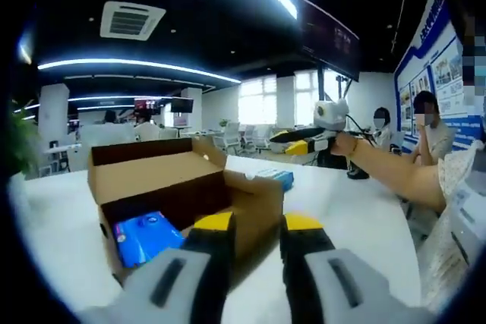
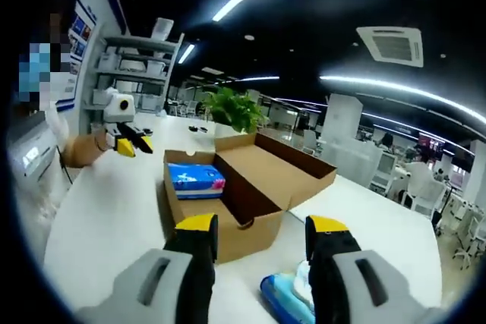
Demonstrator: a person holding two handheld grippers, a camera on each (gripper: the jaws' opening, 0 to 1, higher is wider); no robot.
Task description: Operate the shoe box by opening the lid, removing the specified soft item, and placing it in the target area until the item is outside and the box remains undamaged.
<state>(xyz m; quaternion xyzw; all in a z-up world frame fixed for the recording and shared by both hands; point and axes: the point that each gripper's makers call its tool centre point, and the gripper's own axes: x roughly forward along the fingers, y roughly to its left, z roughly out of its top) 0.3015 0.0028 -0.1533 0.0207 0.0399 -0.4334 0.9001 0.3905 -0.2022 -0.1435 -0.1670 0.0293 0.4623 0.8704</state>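
Note:
A brown cardboard shoe box [image 1: 254,202] stands on the white table [image 1: 357,210] with its lid folded back. Inside it lies a soft blue pack [image 1: 146,237], also visible in the right gripper view as the blue pack [image 2: 196,180] at the box's [image 2: 250,229] left end. My left gripper [image 1: 258,225] is open just before the box's near corner, holding nothing. My right gripper [image 2: 263,225] is open on the opposite side of the box, also holding nothing. Each shows in the other's view: the right gripper [image 1: 295,144] held in a hand above the table, the left gripper [image 2: 130,144] beyond the box.
A second blue-and-white soft pack [image 2: 287,294] lies on the table outside the box, under my right gripper; it shows as a blue pack [image 1: 277,177] behind the box. A potted plant [image 2: 235,108] stands beyond. People sit at the table's far side [image 1: 425,123].

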